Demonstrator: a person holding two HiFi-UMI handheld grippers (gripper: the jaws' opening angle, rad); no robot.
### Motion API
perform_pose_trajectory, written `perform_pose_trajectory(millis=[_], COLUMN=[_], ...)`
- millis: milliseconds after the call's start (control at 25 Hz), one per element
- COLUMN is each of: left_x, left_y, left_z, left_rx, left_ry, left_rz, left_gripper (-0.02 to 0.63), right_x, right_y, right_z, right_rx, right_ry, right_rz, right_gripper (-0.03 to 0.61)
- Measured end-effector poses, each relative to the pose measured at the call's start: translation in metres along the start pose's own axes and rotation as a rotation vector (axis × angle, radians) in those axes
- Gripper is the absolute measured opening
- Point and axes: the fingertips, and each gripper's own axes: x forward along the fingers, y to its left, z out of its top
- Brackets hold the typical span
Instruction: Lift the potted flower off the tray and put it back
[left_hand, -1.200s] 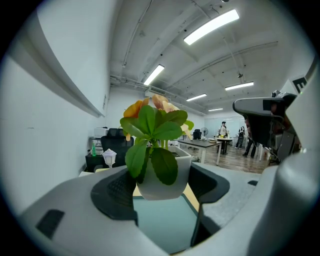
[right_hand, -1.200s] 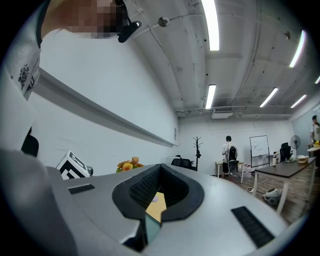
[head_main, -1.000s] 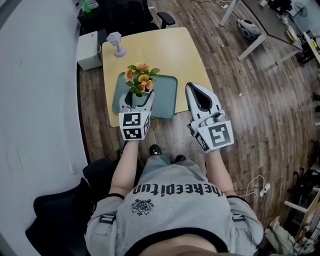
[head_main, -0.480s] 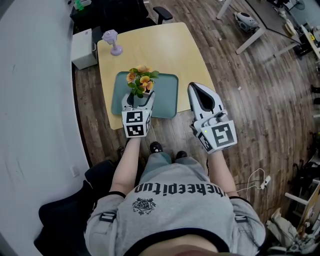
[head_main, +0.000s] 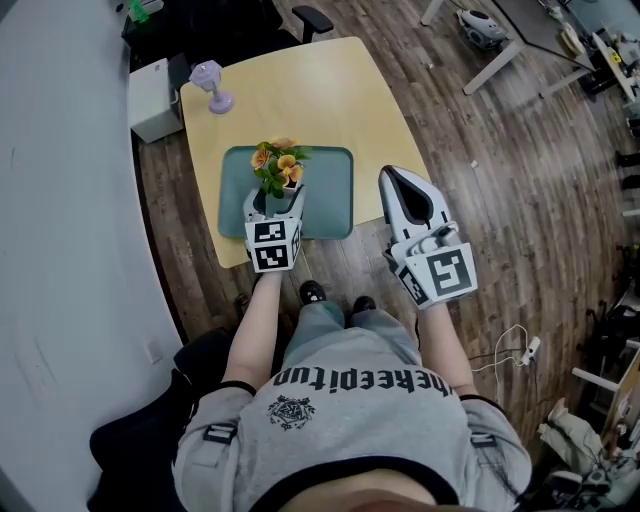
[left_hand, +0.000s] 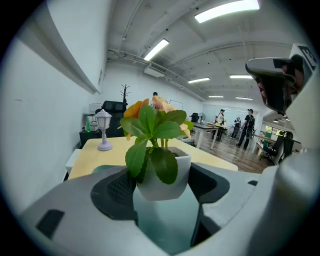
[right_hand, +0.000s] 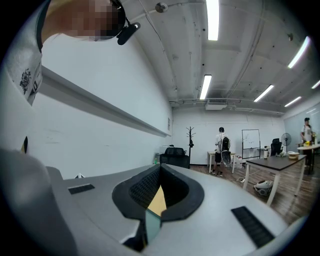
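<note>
A potted flower (head_main: 278, 165) with orange blooms and green leaves stands in a white pot (left_hand: 161, 172) over the teal tray (head_main: 332, 190). My left gripper (head_main: 275, 197) is shut on the pot, one pad on each side, at the tray's near left part. In the left gripper view the teal tray (left_hand: 165, 222) shows under the pot; I cannot tell whether the pot touches it. My right gripper (head_main: 406, 182) hangs beside the table's right edge, shut with nothing in it. Its jaws meet in the right gripper view, right gripper (right_hand: 159, 186).
The tray lies on a light wooden table (head_main: 300, 95). A small purple lamp (head_main: 212, 85) stands at its far left corner. A white cabinet (head_main: 150, 98) and a dark chair (head_main: 290, 20) stand beyond the table. Wooden floor surrounds it, with other desks to the right.
The head view has shifted a little, so the table sits slightly further left in it. Both grippers keep about the same places relative to the tray, the left still on the pot.
</note>
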Motion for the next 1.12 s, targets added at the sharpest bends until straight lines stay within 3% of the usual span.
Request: perform_pose_trajectory(millis=[1120], left_x=[0.065], left_y=[0.019], left_z=[-0.039], left_rx=[-0.002], left_ry=[0.118], left_rz=[0.01], left_gripper=[0.331], right_x=[0.023], right_y=[-0.031], right_z=[-0.028], right_rx=[0.004], right_ry=[0.071], right_rz=[-0.062], right_gripper=[0.003])
